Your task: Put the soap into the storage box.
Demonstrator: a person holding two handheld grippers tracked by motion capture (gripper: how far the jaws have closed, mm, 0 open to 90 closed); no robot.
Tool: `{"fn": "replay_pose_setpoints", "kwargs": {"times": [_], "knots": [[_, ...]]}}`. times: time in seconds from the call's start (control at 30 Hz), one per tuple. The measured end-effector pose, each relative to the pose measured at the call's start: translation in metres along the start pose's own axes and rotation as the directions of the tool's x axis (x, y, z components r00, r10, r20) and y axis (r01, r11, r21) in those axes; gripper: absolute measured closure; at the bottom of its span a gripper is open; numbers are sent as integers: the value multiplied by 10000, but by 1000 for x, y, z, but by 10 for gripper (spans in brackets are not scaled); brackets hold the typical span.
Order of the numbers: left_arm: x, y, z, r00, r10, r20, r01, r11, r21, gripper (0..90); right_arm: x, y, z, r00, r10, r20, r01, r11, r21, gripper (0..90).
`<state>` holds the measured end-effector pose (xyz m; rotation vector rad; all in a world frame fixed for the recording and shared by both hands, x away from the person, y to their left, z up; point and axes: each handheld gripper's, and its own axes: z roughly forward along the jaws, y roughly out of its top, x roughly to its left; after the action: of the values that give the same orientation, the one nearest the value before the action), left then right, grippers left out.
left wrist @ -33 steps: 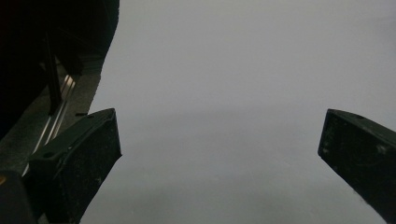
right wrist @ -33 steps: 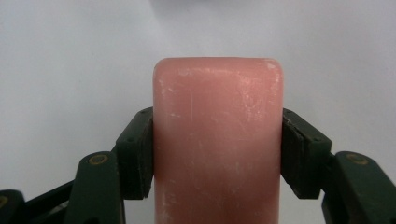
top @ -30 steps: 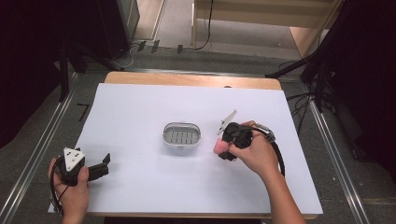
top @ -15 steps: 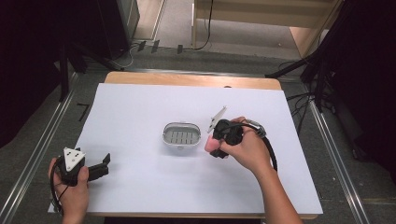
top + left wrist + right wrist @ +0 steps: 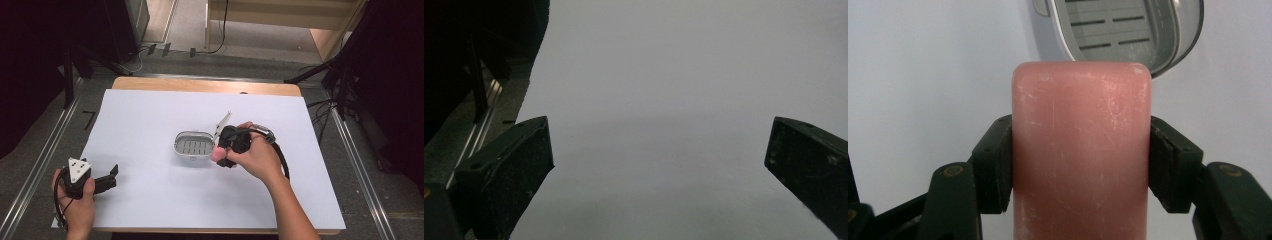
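My right gripper (image 5: 221, 154) is shut on a pink bar of soap (image 5: 217, 153), its jaws pressing the bar's two long sides. The soap (image 5: 1081, 150) stands close in front of the right gripper view, scuffed and pale at its top edge. Just past it lies a grey oval soap dish (image 5: 1168, 45) with a slatted floor. In the high view the dish (image 5: 176, 143) rests at the table's middle, and the soap hangs at its right rim. Near the front left corner my left gripper (image 5: 109, 178) is open over bare white sheet, with nothing between its jaws (image 5: 659, 160).
A white sheet (image 5: 150, 115) covers the wooden table (image 5: 200, 85). Metal rails (image 5: 40, 165) run along the floor on both sides. Black cables (image 5: 325, 105) lie beyond the right edge. The right gripper's cable (image 5: 282, 160) loops beside the wrist.
My right gripper has carried the soap leftward, from well right of the dish up to its right rim. The left gripper has stayed put.
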<state>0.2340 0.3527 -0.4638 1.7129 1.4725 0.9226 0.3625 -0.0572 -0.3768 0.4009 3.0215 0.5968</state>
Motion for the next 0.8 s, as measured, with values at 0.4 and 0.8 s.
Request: {"fn": "replay_pose_setpoints", "kwargs": {"times": [0.4, 0.8], "knots": [[0, 0, 0, 10000, -23, 15, 23, 10000, -1, 0, 1, 17, 2, 9994, -326, -101, 325, 9994, -91, 388], [1, 0, 0, 10000, -46, 54, 46, 10000, 45, 0, 4, 37, 7, 9985, -503, -229, 502, 9987, -10, 388]]}}
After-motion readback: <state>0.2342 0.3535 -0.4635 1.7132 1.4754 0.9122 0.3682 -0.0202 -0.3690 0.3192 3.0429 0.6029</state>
